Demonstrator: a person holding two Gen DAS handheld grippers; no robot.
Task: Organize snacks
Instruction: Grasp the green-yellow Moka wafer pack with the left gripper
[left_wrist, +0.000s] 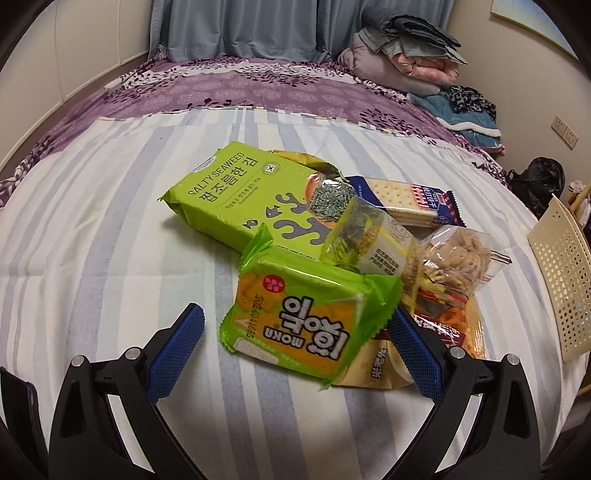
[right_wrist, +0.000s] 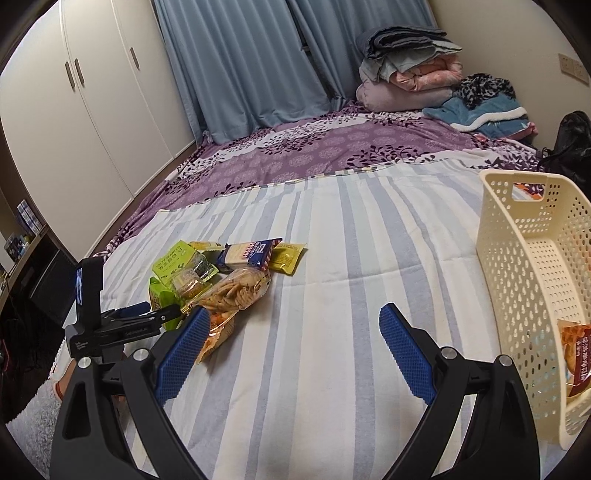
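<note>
Since our left gripper (left_wrist: 295, 350) sits low over the bed (left_wrist: 92, 221) with jaws spread wide either side of the green-and-orange Moka pack (left_wrist: 303, 325), gripping nothing yet, we read this pack as the next pick. It lies on top of the snack pile, leaning on the seaweed pack (left_wrist: 236, 195) and overlapping an orange bag (left_wrist: 373, 369). We judge it light, boxy inside, with slick crinkly film, so we'd pinch across the firm body, not the flappy sealed ends. The clear bag of twisted crackers (left_wrist: 454, 258) looks crushable, go gentle there. Our right gripper (right_wrist: 295, 350) hangs wide open and empty near the cream basket (right_wrist: 517, 236), which already holds one snack (right_wrist: 580, 354).
</note>
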